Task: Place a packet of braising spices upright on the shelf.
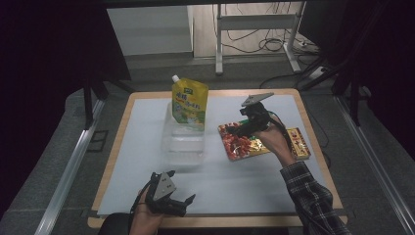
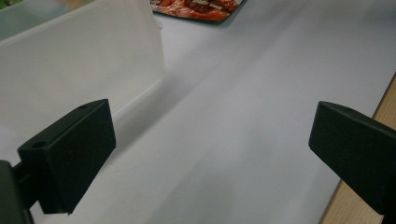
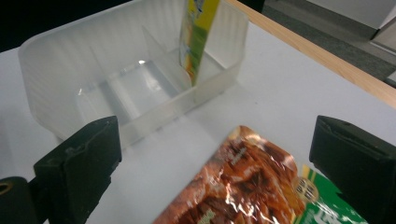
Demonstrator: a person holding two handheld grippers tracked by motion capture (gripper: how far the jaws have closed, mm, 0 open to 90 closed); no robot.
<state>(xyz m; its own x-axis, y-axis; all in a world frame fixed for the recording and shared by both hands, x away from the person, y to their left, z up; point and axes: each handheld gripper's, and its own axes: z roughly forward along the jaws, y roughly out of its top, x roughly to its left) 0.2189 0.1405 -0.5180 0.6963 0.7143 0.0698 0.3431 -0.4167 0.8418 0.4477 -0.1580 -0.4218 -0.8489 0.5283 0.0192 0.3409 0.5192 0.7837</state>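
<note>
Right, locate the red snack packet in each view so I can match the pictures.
High view: the red snack packet lies right of centre on the white mat, under the right claw.
Left gripper view: only a corner of it, at the top edge.
Right gripper view: bottom centre, between the two open jaws.
Shared landmark: the clear plastic bin beside it.

Left hand-held gripper and right hand-held gripper, jaws wide apart.

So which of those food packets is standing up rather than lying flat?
The yellow spouted pouch, upright in the clear bin. The shiny red snack bag and the yellow-red packet lie flat on the table.
</note>
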